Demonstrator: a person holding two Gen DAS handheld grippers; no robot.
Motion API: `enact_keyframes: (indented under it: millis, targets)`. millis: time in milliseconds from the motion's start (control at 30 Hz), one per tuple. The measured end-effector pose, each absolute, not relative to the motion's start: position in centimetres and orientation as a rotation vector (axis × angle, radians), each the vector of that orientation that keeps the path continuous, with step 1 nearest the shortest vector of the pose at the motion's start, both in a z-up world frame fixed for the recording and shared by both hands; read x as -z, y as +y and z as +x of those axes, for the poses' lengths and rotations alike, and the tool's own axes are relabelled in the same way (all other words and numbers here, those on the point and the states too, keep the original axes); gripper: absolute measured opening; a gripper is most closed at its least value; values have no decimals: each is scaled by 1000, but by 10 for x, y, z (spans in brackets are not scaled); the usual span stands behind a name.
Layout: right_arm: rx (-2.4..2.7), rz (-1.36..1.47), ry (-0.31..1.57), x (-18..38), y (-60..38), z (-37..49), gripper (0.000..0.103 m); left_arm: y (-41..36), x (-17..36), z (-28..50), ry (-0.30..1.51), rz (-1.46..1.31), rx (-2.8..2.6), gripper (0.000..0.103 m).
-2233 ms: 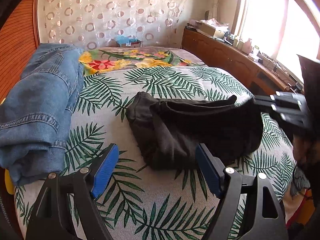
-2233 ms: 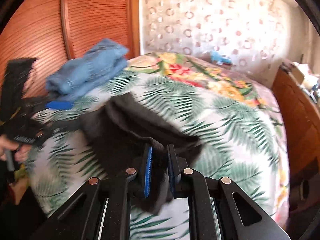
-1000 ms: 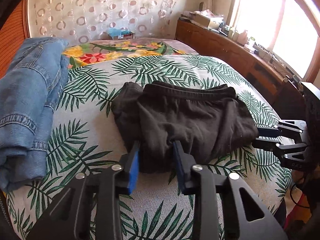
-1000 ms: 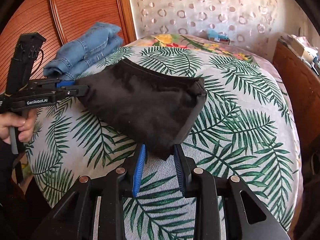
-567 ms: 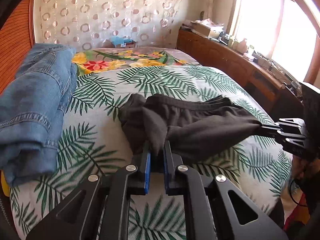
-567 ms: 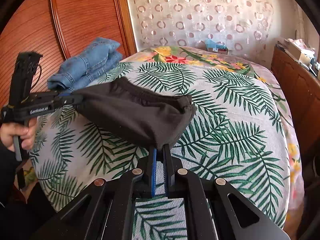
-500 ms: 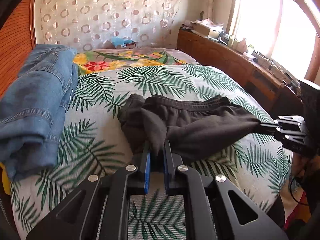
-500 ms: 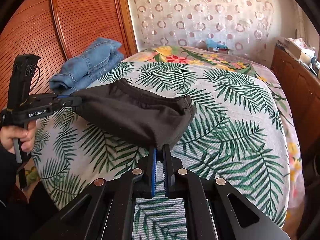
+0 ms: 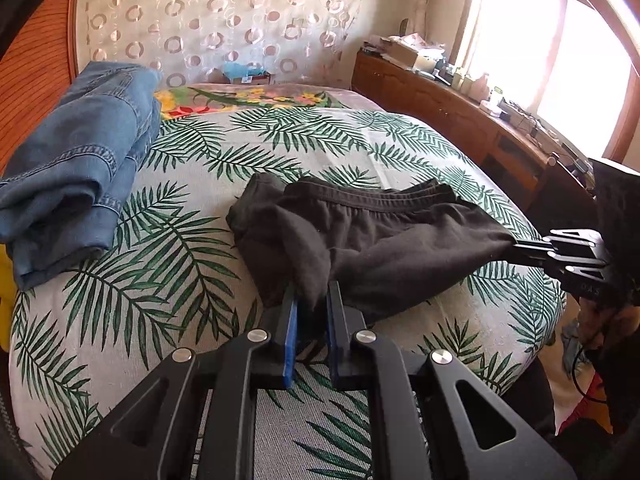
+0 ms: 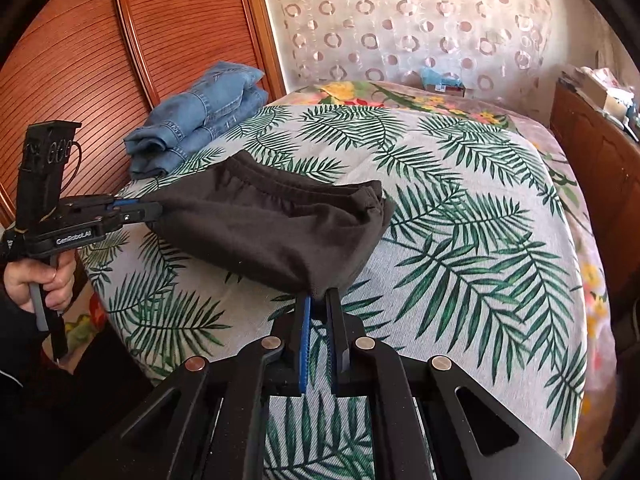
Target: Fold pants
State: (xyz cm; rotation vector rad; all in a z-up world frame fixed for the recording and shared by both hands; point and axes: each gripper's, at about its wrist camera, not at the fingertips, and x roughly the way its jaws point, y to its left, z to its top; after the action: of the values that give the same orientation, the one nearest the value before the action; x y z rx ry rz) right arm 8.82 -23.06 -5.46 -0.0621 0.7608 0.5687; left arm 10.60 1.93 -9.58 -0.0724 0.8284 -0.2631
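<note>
The black pants [image 9: 384, 236], folded with the elastic waistband at the far side, lie across the palm-leaf bedspread [image 9: 168, 240]. My left gripper [image 9: 312, 300] is shut on the near left corner of the pants. My right gripper [image 10: 318, 304] is shut on the near right corner; it also shows in the left wrist view [image 9: 520, 246]. In the right wrist view the pants [image 10: 272, 228] stretch between both grippers, with the left gripper [image 10: 154, 210] at their far end. The near edge is lifted slightly off the bed.
Folded blue jeans [image 9: 76, 160] lie at the bed's left side by the wooden headboard [image 10: 100, 40]. A floral blanket [image 9: 248, 98] covers the far end. A wooden cabinet [image 9: 460, 120] with clutter runs under the window on the right.
Both grippers closed on the near corners of the pants about a second ago and have since lifted and pulled that edge taut between them, drawing slightly back.
</note>
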Motion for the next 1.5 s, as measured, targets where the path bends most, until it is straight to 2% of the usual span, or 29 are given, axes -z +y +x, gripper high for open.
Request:
enact_keyframes:
  millis: [133,200,267,300,333,400,467,600,633,667,700,1033,1100,1167,1200,1267,1333,1500]
  targets:
    - [-568,-39,732,42,-235,88,6,19,87,105,814,-60,249,14]
    - [-570,-38,720,38,-236,86,6,20,83,104,806,-56,249,20]
    - [-563,-51,711,36,-235,83,7,21,78,103,792,-54,248,36]
    - [-554,-57,707,35,-235,82,9,22,78,103,789,-53,246,40]
    - [-546,-58,704,34,-235,82,10,22,77,103,786,-48,243,47]
    - [-543,-49,697,32,-237,81,10,23,77,107,786,-37,239,47]
    - [-526,-41,691,29,-240,81,20,23,79,113,795,-34,236,48]
    - [-508,-32,695,31,-240,88,28,18,84,125,808,-5,240,49]
    - [-502,-35,694,32,-237,91,30,17,86,129,814,6,228,58]
    - [-500,-39,692,33,-235,94,30,16,88,133,817,16,213,78]
    - [-493,-43,690,35,-232,98,30,15,89,134,815,15,213,82]
    - [-481,-18,723,56,-213,145,30,10,94,164,822,28,243,82]
    - [-474,-26,740,59,-210,152,30,9,96,171,829,29,250,73]
    - [-475,-46,736,59,-208,156,30,9,99,180,843,35,254,58]
    - [-474,-56,736,59,-206,158,29,9,100,183,844,41,255,54]
    - [-470,-69,747,61,-204,163,25,8,102,189,849,37,262,44]
    - [-470,-80,765,64,-202,170,24,8,105,195,866,20,286,41]
    - [-483,-109,775,62,-199,175,15,8,114,204,901,31,281,40]
